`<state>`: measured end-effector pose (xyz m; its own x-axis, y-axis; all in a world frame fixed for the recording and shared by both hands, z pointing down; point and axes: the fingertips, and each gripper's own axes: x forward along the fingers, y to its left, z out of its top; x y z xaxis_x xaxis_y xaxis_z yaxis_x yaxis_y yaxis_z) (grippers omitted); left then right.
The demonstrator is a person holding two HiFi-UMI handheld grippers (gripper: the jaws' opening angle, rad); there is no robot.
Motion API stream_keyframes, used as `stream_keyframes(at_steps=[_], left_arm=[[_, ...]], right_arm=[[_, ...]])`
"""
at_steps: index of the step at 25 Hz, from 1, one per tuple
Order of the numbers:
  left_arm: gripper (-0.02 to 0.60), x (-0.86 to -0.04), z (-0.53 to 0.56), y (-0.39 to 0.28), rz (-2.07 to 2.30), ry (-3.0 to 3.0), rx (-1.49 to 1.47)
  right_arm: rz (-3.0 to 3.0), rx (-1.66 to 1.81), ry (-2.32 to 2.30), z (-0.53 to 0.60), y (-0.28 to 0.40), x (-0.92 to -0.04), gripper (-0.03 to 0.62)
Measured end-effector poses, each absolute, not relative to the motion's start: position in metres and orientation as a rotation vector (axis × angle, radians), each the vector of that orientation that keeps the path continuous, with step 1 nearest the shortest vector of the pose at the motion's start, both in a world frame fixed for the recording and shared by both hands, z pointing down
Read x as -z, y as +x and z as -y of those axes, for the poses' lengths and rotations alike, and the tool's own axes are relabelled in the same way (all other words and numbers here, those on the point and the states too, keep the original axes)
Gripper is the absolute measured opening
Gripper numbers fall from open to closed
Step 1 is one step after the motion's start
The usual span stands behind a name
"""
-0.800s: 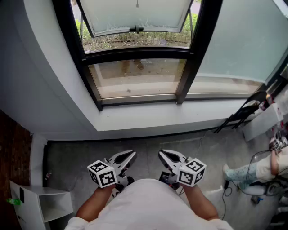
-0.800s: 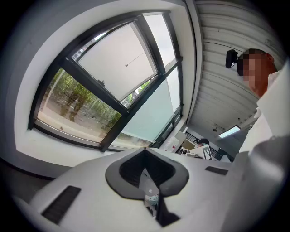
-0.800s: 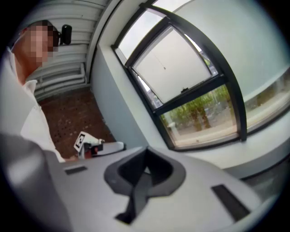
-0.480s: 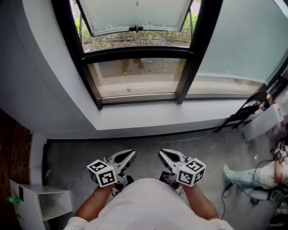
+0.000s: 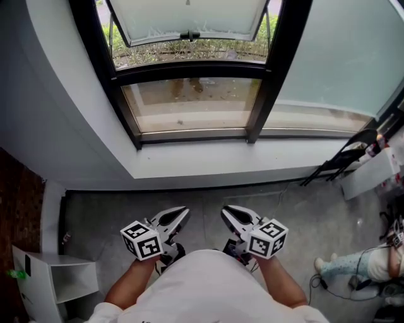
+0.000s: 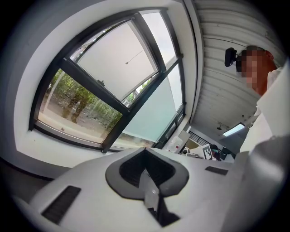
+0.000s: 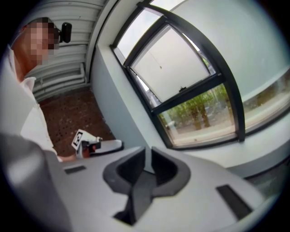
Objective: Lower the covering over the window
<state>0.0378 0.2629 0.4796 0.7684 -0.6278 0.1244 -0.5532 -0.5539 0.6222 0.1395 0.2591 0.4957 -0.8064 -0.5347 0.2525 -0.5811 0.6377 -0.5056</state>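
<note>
From my remote seat the biggest thing in front of me is the window (image 5: 189, 104), a black-framed unit set deep in a pale grey wall (image 5: 50, 120). Its lower pane is clear, and I see wet ground and greenery through it. The upper sash (image 5: 189, 16) is a pale, milky panel tilted outward at the bottom, with a black handle (image 5: 189, 36) on its lower rail. To the right of the black post sits a wide pane (image 5: 341, 50) in flat, pale green; I cannot tell whether that is frosted glass or a shade drawn down. Below runs a white sill (image 5: 221, 165), then the grey floor (image 5: 208, 205), with a white shelf unit (image 5: 57, 284) at the lower left. Of the covering itself I can make out only a thin pull cord (image 6: 135, 56) hanging in front of the upper sash and running up out of view; the left panes stand uncovered. Both tools are held low by my waist, well apart from the window, pointing roughly level toward it. The left tool (image 5: 182, 212) has its jaws pressed together, nothing between them. The right tool (image 5: 226, 211) is closed too, bar a thin slit, and it holds nothing.
</note>
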Motion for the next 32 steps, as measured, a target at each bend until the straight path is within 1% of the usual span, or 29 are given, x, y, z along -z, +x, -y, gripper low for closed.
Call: stream_keyframes(at_steps=[9,15,22,32], left_arm=[[0.015,-0.483,-0.257,0.063,0.941,2.273,0.148],[0.015,-0.485,-0.253,0.064,0.995,2.252,0.151],[0.015,-0.487,-0.232,0.05,1.035,2.252,0.143],[0.015,-0.479,-0.152,-0.011,1.031,2.326,0.13]], right_arm=[[2.773,-0.891,0.881,-0.241,0.161,-0.501,0.101],[2.798,-0.871,0.832,-0.222,0.161,-0.496,0.104],[2.824,-0.851,0.798,-0.193,0.146,-0.489,0.104],[2.814,-0.89,0.849,-0.126,0.085,-0.487,0.104]])
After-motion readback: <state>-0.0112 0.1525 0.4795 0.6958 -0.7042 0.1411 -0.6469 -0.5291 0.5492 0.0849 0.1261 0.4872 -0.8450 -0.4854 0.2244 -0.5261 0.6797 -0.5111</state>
